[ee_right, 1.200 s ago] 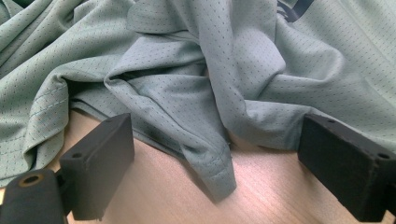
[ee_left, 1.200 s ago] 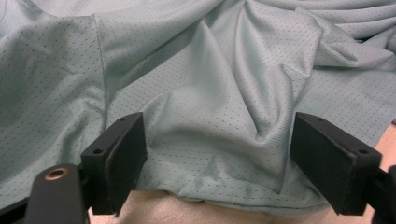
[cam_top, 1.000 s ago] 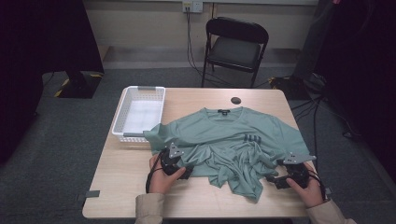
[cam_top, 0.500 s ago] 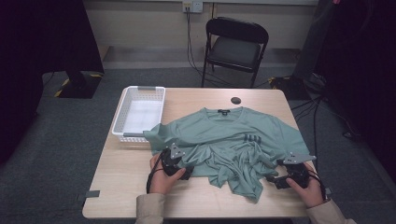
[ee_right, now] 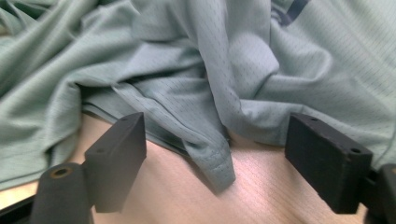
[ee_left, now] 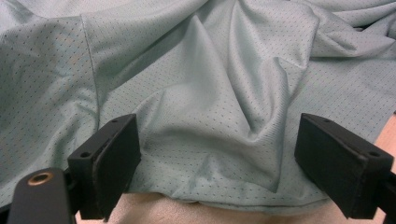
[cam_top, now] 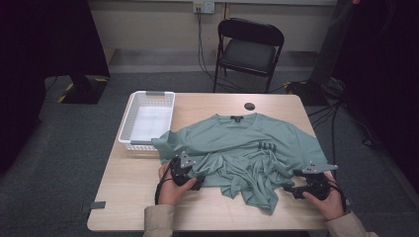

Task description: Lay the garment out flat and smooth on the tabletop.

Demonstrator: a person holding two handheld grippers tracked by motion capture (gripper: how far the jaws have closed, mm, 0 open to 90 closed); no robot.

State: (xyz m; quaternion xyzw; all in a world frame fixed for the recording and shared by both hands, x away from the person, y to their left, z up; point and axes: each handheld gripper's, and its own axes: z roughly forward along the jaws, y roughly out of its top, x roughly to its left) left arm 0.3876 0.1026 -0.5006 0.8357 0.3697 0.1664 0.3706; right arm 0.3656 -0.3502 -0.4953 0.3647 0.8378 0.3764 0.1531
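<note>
Green T-shirt lies rumpled, collar far, on the worktop. Step: seizing its near hem. Left tool gapes around a fabric ridge; right tool, jaws just closing, straddles a hem corner, not pinching. Next: close both, then pull flat.

The T-shirt lies on the bench between my left gripper and right gripper; the basket sits beyond my left gripper.
</note>
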